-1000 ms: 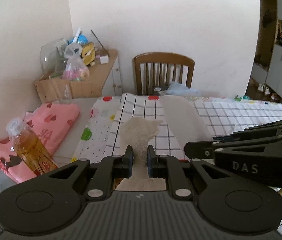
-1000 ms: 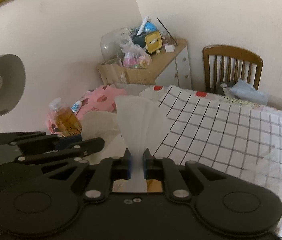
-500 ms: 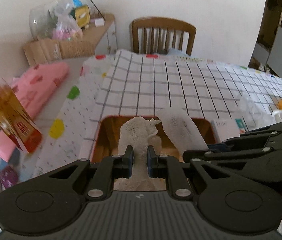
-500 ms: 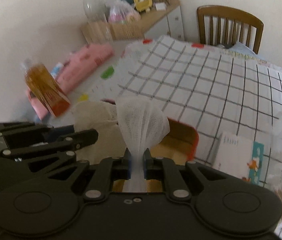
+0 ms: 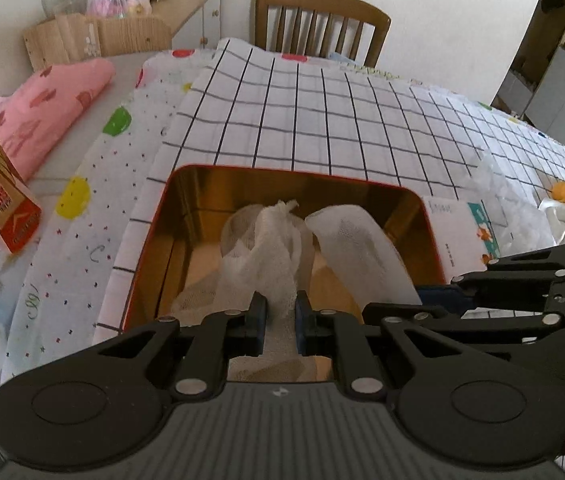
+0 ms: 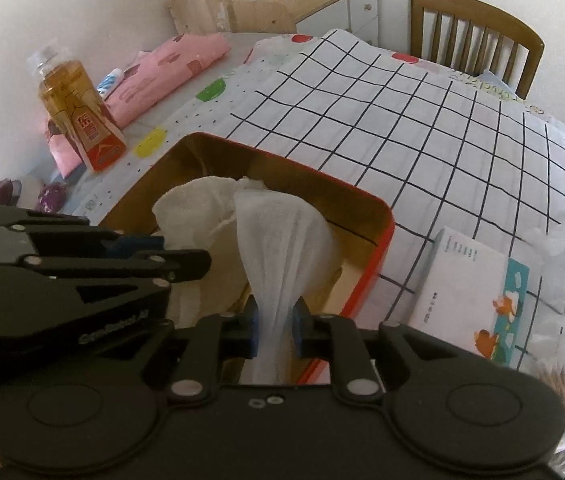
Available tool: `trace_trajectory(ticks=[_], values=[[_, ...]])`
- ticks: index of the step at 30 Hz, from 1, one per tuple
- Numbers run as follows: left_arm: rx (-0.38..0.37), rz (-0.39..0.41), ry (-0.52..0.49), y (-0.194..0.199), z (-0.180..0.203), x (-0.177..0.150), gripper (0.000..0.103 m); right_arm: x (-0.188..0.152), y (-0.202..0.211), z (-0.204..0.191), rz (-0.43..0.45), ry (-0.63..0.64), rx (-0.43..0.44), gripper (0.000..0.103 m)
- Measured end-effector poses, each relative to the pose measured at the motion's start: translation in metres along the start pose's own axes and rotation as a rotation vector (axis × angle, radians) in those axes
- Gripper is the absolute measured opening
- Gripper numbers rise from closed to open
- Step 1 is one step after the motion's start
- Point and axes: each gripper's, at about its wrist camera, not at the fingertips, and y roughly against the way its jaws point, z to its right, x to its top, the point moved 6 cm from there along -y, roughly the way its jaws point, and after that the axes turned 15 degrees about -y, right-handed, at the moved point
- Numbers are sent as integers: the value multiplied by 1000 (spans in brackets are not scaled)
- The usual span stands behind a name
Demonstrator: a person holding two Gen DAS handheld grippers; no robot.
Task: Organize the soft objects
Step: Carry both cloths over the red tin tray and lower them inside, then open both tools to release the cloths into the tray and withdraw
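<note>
A white gauze cloth point(image 5: 270, 248) is pinched at two places. My left gripper point(image 5: 280, 316) is shut on its cream, coarse end and my right gripper point(image 6: 274, 320) is shut on its finer white end point(image 6: 282, 240). Both ends hang down into a red tin box with a gold inside point(image 5: 170, 216), also seen in the right wrist view point(image 6: 382, 220). The right gripper shows at the right of the left wrist view point(image 5: 522, 292); the left gripper shows at the left of the right wrist view point(image 6: 82, 264). The box floor is mostly hidden by the cloth.
The box sits on a checked cloth point(image 5: 322, 120) over a dotted cloth. A tea bottle point(image 6: 78, 116) and folded pink fabric point(image 5: 50, 108) lie left. A white packet point(image 6: 470, 292) lies right of the box, crumpled plastic point(image 5: 522, 208) beyond. A wooden chair point(image 5: 322, 20) stands behind.
Both grippers have tilted down and lowered the cloth from above the table into the red tin box. Both stay shut on it.
</note>
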Motion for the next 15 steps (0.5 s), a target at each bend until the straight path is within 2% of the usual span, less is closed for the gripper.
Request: trace_trajectory(ticks=[10,15], values=[[-2,-28,34,-5,-6,-6,14,-1,0,-3,-17,47,12,22],[-4,-22,42,-1,-7,-6,16,0,5,-1,-18,32,29,31]])
